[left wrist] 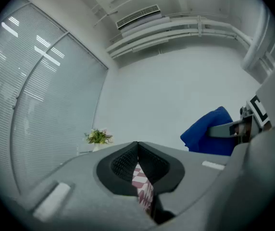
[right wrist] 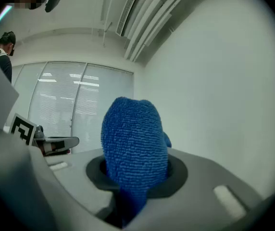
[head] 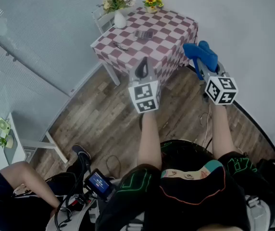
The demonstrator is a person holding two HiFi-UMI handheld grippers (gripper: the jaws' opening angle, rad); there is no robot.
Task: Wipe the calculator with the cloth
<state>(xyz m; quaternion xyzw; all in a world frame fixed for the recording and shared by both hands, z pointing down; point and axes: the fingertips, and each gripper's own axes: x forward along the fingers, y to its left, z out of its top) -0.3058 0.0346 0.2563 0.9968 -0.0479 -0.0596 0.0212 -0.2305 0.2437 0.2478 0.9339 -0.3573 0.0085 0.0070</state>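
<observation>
The right gripper (right wrist: 136, 176) points upward, its jaws pinching a blue cloth (right wrist: 133, 138). The cloth stands up out of the dark jaw pocket in a rounded, nubbly lump and hides the jaw tips. Off to the left the left gripper (right wrist: 56, 143) pokes in sideways, its marker cube (right wrist: 22, 127) just behind it. Beyond are tall window blinds (right wrist: 77, 105) and a plain white wall (right wrist: 214, 90). Overhead run pipes (right wrist: 149, 20) beside a vent (right wrist: 127, 12). At the top left edge stands a person (right wrist: 3, 52), wearing what may be a headset.
</observation>
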